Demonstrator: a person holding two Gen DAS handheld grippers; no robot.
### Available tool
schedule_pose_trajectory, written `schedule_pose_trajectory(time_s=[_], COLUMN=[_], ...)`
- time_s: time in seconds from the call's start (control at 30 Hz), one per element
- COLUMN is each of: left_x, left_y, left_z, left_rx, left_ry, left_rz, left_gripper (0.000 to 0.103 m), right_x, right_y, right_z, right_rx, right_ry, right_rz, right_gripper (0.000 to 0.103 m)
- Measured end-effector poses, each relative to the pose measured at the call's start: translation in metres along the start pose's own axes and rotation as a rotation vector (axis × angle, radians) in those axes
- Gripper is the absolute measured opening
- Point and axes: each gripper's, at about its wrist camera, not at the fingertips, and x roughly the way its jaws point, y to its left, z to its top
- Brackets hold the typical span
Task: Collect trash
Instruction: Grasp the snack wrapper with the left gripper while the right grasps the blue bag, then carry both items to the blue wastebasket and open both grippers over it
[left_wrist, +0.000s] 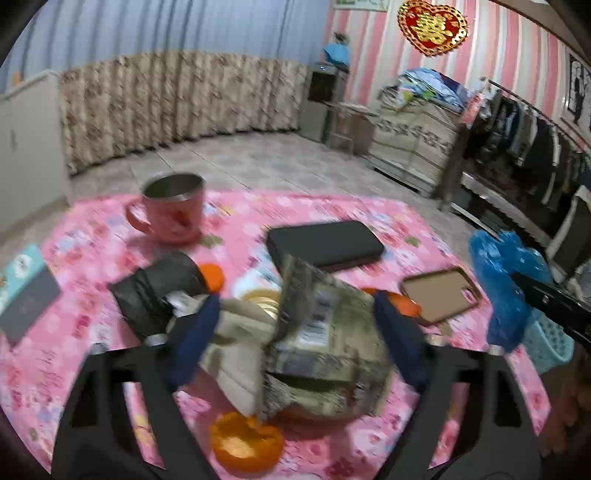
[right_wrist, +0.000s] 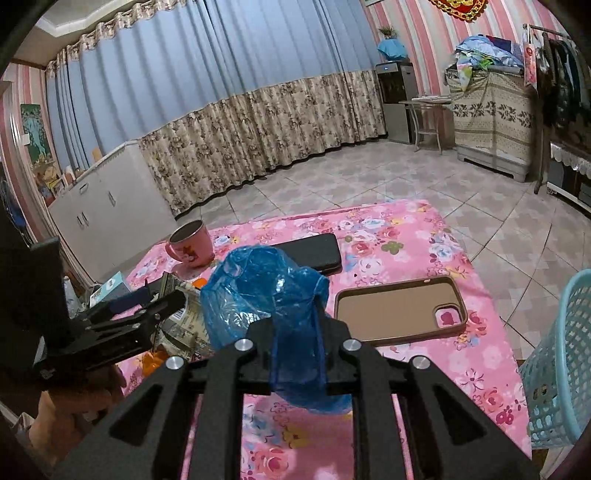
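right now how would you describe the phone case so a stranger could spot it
Find the pink flowered cloth. On its right side, near the pale blue basket, the phone case lies flat and empty, open side up. It is brown with a camera cutout showing the cloth, unlike the closed black case behind it.

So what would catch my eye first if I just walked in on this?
Probably the crumpled blue plastic bag pinched in the right gripper above the pink flowered tablecloth. Next, the left gripper straddling a crumpled printed wrapper, with an orange peel just in front and a pink mug at the far corner.
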Motion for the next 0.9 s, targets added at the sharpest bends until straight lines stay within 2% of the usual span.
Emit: schedule_pose_trajectory(time_s=[0.03,0.1,0.17,0.2,0.37,0.47,0.6,0.77,0.9], left_x=[0.002,0.003,0.001,0.0,-0.016,-0.034,-0.054,-0.062,-0.067], left_y=[-0.001,-0.008,-0.011,-0.015,-0.018,-0.017,-0.01,-0.002,0.0], left_z=[-0.001,-0.005,-0.007,-0.009,-0.01,-0.006,-0.002,0.0,0.001], left_rx=[0.008,0.035,0.047,0.054,0.054,0.06,0.02,-0.001,-0.01], left_ry=[0.012,0.029,0.035,0.037,0.001,-0.061,-0.128,-0.146,-0.159], left_rz=[-0.01,-0.026,-0.038,-0.046,-0.048,-0.03,-0.052,-0.06,-0.096], left_gripper=[0.054,0.025,0.009,0.006,0.0,0.0,0.0,0.0,0.0], right_x=[0.0,0.0,0.0,-0.001,-0.009,-0.015,-0.02,-0.022,-0.026], right_y=[-0.001,-0.003,-0.002,-0.002,-0.002,-0.002,-0.004,-0.003,-0.003], right_z=[0.0,0.0,0.0,0.0,-0.002,-0.001,0.0,-0.001,0.0], right_rx=[0.001,0.002,0.003,0.003,-0.002,-0.014,-0.014,-0.021,-0.023], right_ry=[0.0,-0.002,-0.002,-0.004,-0.017,-0.039,-0.051,-0.055,-0.064], right_rz=[0.0,-0.001,0.001,0.001,0.005,-0.003,0.0,0.0,-0.008], right_gripper=[0.017,0.018,0.018,0.018,0.018,0.018,0.018,0.018,0.018])
